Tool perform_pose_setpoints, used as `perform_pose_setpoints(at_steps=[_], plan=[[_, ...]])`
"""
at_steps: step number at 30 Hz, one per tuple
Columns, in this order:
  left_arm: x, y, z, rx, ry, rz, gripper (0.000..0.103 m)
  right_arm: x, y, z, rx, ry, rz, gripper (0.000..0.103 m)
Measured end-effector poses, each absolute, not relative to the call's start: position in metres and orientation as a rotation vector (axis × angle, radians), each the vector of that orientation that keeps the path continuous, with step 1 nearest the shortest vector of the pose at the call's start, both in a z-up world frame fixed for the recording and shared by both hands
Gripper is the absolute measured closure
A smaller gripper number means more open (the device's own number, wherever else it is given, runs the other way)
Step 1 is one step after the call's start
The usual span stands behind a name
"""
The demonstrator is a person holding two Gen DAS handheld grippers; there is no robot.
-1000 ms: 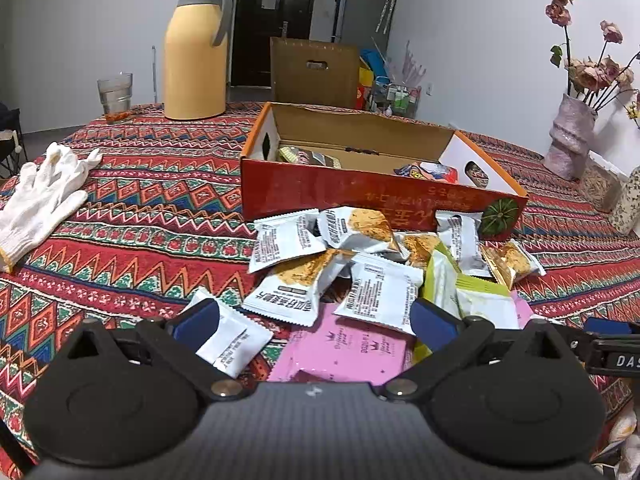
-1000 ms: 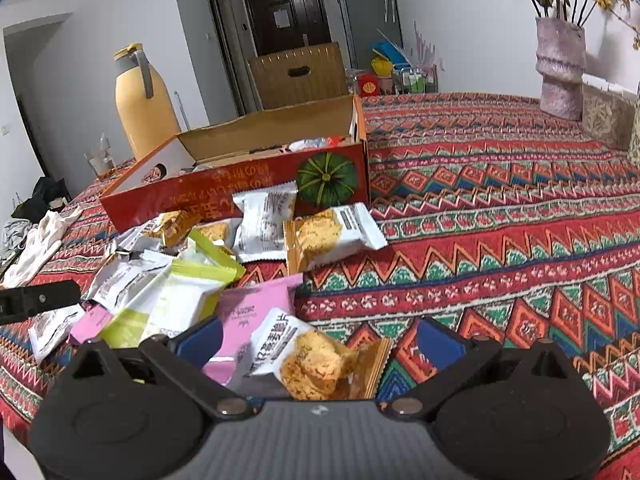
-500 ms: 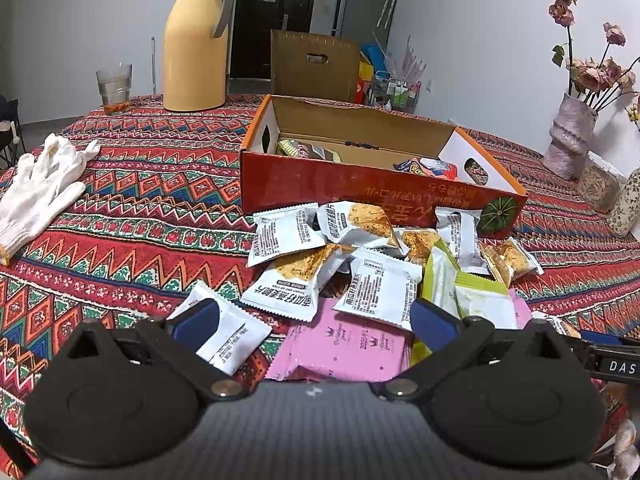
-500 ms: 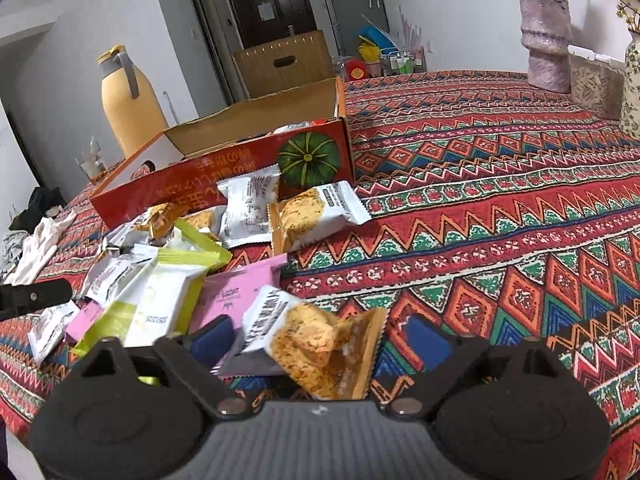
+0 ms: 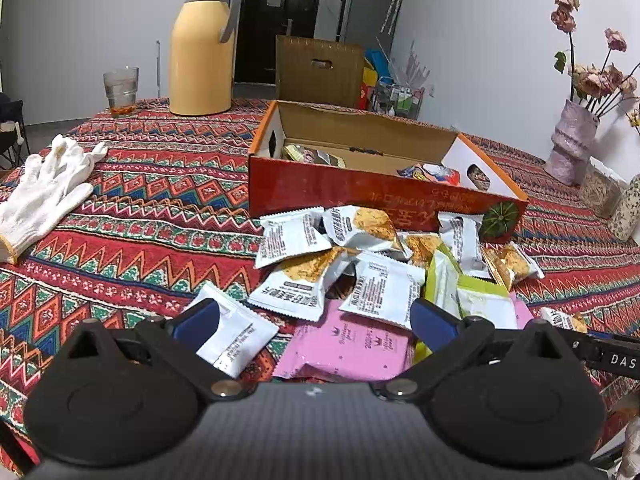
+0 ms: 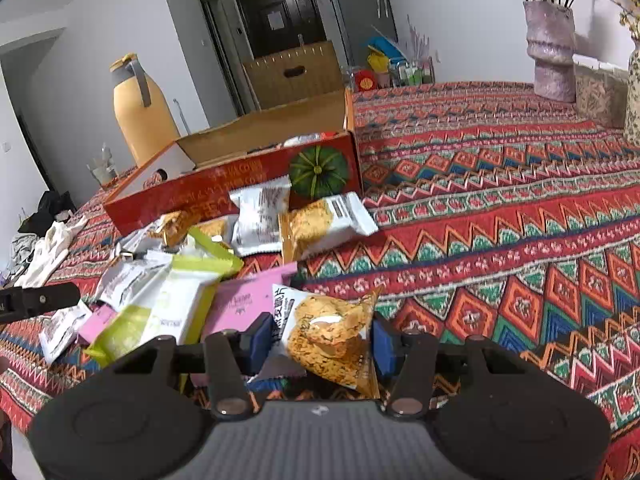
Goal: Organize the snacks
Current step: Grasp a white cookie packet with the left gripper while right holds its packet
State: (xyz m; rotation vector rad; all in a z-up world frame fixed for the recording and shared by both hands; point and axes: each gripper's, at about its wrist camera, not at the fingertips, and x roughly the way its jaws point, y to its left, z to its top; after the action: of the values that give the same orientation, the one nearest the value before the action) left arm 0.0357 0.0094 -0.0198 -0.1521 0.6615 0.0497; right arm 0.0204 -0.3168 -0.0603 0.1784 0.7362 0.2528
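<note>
An open red cardboard box (image 5: 360, 188) with a pumpkin picture (image 6: 316, 172) stands mid-table, a few snacks inside. In front of it lies a pile of snack packets (image 5: 360, 264): white cracker packs, lime-green packs (image 6: 168, 304) and a pink packet (image 5: 352, 344). My left gripper (image 5: 312, 316) hangs open over the pink packet and holds nothing; a white pack (image 5: 236, 336) lies by its left finger. My right gripper (image 6: 320, 336) is closing its jaws on an orange-and-white cracker packet (image 6: 332, 332), and both blue pads touch its crinkled sides.
On the patterned tablecloth (image 6: 500, 240) stand a yellow thermos jug (image 5: 200, 48) and a glass (image 5: 120, 88) at the far left. White gloves (image 5: 44, 192) lie left of the pile. A purple vase (image 5: 572, 144) with dried flowers stands far right.
The right gripper's jaws have drawn in from wide apart onto the cracker packet, which now stands tilted up between the pads. The left gripper has kept still.
</note>
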Motion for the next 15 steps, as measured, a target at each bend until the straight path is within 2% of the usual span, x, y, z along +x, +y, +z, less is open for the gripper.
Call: perform_pose_setpoints(at_steps=[15], plan=[[0.031,0.049,-0.03,-0.102,0.692,0.213,0.0,0.028,-0.321,-0.05,0.184,0.651,0.222,0.052]])
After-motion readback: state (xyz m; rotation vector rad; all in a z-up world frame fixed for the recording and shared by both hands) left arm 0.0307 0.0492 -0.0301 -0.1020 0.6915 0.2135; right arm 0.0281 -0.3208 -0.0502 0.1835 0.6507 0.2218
